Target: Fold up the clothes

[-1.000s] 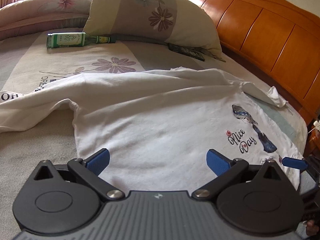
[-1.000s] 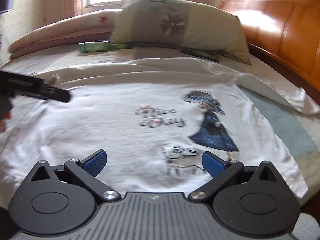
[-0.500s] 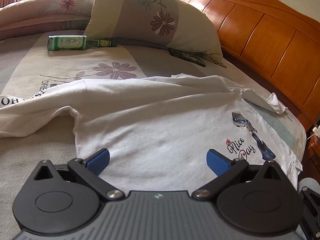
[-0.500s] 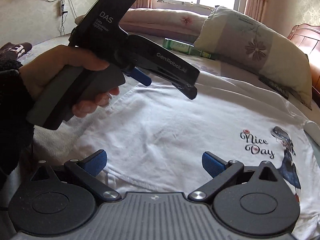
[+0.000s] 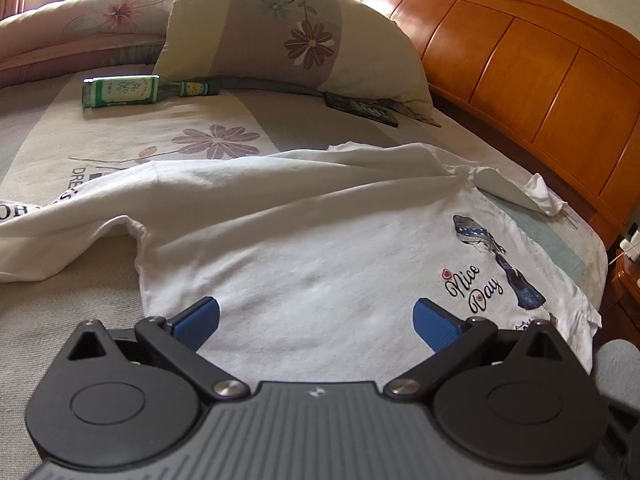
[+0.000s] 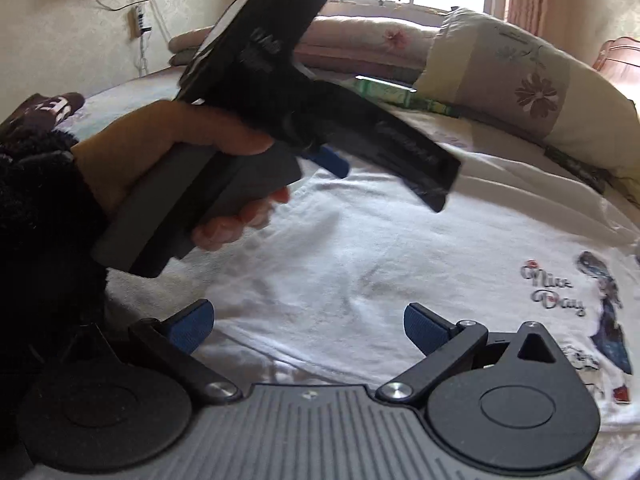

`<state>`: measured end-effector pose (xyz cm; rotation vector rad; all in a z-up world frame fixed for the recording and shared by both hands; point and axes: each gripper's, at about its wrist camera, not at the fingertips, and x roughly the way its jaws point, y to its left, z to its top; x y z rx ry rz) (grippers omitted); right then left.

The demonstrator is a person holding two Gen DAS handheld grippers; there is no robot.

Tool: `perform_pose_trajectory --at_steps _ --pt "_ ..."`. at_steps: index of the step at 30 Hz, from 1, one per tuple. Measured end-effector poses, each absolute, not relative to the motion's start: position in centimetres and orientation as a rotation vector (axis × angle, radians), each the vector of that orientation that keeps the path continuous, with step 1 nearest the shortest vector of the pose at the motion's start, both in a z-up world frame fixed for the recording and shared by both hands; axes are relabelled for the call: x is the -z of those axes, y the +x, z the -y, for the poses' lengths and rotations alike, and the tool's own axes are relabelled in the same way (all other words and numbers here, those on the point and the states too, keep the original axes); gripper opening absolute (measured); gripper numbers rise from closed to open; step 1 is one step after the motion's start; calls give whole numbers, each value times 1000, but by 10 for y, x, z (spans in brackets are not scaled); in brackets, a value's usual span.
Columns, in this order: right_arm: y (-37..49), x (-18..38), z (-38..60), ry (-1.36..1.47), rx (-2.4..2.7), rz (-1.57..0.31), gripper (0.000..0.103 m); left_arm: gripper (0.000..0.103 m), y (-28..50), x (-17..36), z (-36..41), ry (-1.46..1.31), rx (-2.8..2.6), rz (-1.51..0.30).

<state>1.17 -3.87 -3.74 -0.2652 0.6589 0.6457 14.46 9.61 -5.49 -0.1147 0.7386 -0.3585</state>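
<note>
T-shirt, one, lies on bed; left gripper and right gripper fingers spread, empty.

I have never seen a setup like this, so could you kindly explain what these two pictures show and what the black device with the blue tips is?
There is no robot here: a person holds a handheld tool in each hand, each ending in two-fingered tongs with a camera looking along them. One picture is from the left tongs, the other from the right tongs; both stand open and hold nothing. The right view also shows the person's hand gripping the left tool. On the bed lie a white T-shirt printed "Nice Day", a floral pillow and a green bottle. The shirt is spread out, not yet folded.
</note>
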Motion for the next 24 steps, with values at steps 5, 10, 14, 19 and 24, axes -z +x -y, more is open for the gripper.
perform_pose_trajectory --at_steps 5,10,14,19,24 --pt "32 23 81 -256 -485 -629 103 102 142 60 -85 -64 364 -715" --pt "55 33 128 -228 -321 -624 103 102 138 79 -74 75 333 -761" --pt "72 54 166 -97 -242 -742 103 102 133 74 -62 129 311 -744" --pt "76 68 190 -76 -198 -829 103 102 132 58 -48 107 351 -665" --pt "74 59 213 -23 -134 -854 103 102 138 60 -38 97 371 -658"
